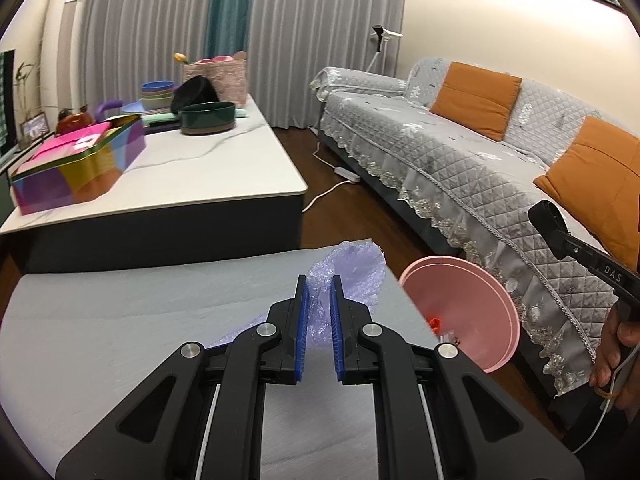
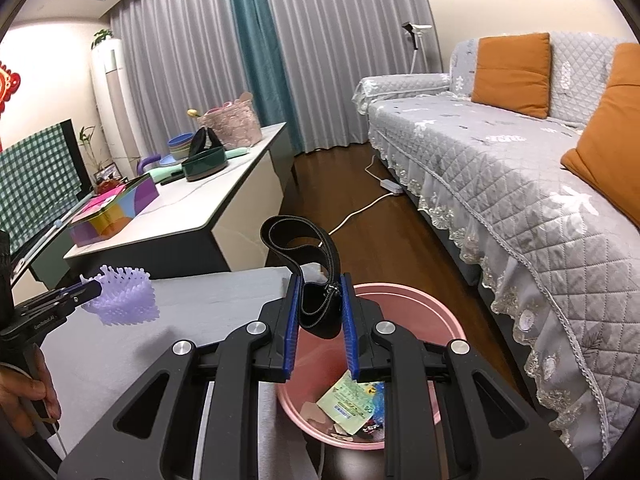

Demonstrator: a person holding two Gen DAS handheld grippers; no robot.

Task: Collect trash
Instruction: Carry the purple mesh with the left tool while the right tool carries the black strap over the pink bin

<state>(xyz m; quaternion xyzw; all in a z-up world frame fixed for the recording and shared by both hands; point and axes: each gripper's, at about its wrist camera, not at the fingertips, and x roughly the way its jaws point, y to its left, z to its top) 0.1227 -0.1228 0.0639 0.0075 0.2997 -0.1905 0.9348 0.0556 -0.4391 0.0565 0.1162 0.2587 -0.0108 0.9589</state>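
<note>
Right tongs [image 2: 320,312] of mine clamped on black zippered strap [image 2: 316,264] above pink plastic bin [image 2: 436,304], left tongs [image 1: 319,312] clamped on lilac foam netting [image 1: 352,276] over grey tabletop [image 1: 120,320].

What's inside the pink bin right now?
In the right wrist view, the pink bin holds a green-and-white packet and small scraps at the bottom. The right gripper, clamping a black strap over it, hides part of the inside.

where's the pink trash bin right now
The pink trash bin stands on the floor between the grey table and sofa, directly under the right gripper holding a black strap.
</note>
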